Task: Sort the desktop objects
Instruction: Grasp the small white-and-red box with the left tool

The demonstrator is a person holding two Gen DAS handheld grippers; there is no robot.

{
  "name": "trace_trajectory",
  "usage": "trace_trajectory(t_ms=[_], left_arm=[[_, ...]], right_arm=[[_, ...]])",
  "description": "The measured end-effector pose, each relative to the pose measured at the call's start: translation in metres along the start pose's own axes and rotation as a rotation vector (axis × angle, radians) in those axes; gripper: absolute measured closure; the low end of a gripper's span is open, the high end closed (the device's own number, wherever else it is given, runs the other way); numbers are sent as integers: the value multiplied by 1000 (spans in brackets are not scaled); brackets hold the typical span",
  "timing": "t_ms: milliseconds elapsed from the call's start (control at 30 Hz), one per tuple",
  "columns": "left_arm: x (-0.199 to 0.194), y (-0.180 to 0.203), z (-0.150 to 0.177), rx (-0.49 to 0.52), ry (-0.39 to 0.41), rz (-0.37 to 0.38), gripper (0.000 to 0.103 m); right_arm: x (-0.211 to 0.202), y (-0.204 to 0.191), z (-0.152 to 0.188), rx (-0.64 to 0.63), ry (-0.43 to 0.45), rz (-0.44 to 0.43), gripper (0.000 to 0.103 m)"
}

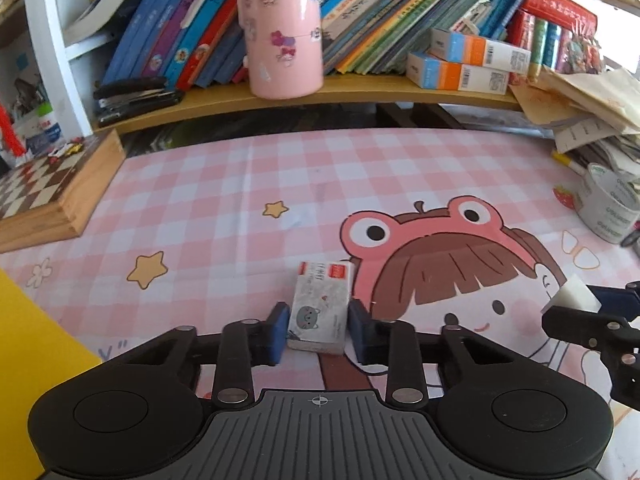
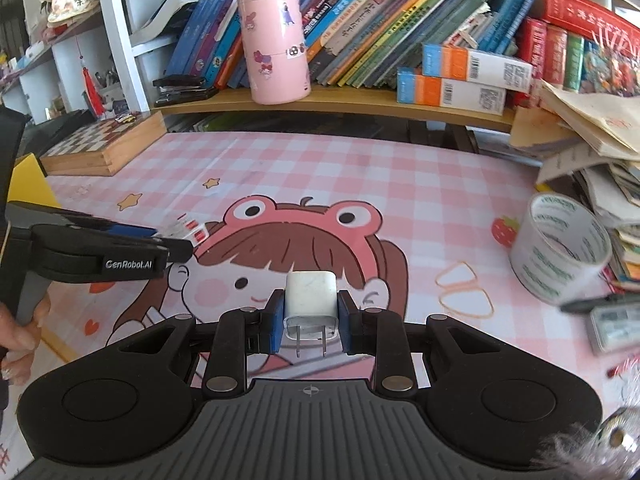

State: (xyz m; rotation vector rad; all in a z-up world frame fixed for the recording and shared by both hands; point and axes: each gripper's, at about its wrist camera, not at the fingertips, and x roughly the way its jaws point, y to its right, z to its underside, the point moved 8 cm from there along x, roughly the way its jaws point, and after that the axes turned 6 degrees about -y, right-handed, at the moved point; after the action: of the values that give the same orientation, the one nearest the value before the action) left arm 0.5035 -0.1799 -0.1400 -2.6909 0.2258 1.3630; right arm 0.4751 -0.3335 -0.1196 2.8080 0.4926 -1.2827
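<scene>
My left gripper is shut on a small white eraser box with a grey cat and a red label, held just above the pink checked desk mat. My right gripper is shut on a white plug charger, prongs pointing back toward the camera. In the left wrist view the right gripper shows at the right edge with the charger. In the right wrist view the left gripper shows at the left with the eraser box.
A pink cylinder tin stands on the wooden shelf among books. A chessboard box lies at back left, a yellow sheet at left. A tape roll, paper piles and pens crowd the right side.
</scene>
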Motion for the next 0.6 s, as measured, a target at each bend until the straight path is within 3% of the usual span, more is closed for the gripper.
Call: trace_trajectory(t_ms=[333, 600], left_arm=[[-30, 0, 1, -35, 32, 42, 75], [-87, 7, 0, -41, 134, 87, 75]], right_arm=[[-14, 2, 6, 33, 15, 1, 79], [-35, -6, 6, 25, 43, 0, 79]])
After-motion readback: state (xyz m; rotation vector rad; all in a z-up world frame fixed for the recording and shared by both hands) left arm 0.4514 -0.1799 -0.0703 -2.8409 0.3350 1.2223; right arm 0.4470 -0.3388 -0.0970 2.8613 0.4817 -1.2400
